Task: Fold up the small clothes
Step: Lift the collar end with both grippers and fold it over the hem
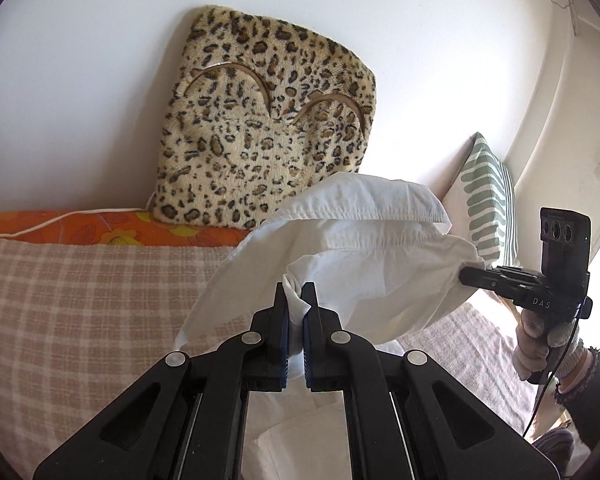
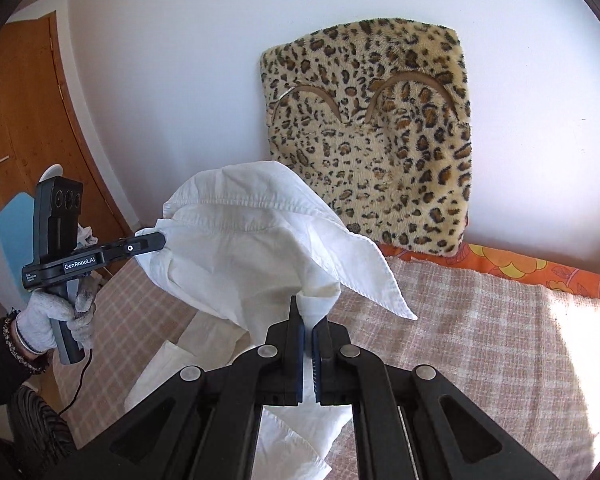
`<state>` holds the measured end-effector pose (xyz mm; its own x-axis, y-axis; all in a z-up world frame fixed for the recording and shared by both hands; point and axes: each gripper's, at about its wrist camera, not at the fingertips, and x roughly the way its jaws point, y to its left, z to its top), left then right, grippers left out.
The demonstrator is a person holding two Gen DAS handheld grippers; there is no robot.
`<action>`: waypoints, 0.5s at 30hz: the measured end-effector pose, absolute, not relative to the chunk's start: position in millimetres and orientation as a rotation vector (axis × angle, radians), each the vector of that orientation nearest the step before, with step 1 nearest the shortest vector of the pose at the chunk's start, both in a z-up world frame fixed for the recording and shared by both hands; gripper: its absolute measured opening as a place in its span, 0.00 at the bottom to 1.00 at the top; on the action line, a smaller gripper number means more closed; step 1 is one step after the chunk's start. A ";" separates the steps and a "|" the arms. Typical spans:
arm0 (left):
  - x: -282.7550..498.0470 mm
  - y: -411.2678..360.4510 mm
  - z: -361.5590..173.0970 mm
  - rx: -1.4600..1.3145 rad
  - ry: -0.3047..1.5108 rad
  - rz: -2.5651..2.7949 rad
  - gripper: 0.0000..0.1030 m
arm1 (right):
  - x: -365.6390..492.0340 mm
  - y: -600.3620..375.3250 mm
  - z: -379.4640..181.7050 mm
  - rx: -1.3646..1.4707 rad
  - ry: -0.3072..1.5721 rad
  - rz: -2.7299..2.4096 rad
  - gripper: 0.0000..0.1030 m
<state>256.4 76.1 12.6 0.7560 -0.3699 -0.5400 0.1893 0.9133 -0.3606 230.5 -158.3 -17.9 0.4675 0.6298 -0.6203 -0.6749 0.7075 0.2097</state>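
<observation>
Both grippers pinch the shirt (image 1: 352, 248) aloft above the bed (image 1: 80, 300): left gripper (image 1: 296, 300) and right gripper (image 2: 307, 316) clamp opposite ends. Its long axis spans between them, equally near each.

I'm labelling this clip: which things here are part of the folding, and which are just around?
In the job: white garment; left gripper; right gripper.
Just around: leopard cushion; striped pillow; checked blanket; wooden door.
</observation>
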 end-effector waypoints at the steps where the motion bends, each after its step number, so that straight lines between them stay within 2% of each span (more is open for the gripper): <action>1: 248.7 73.9 9.5 -0.292 0.649 -0.310 0.04 | 221.5 -160.7 -20.5 -0.077 0.730 0.799 0.01; 15: 176.2 46.6 -51.5 -0.209 0.784 -0.317 0.04 | 134.7 -180.5 -78.4 -0.196 0.756 0.768 0.01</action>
<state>176.2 46.6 -51.5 0.6642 -0.3552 -0.6578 0.2013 0.9324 -0.3002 134.7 -180.5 -78.4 0.4753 0.5563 -0.6817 -0.6904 0.7161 0.1030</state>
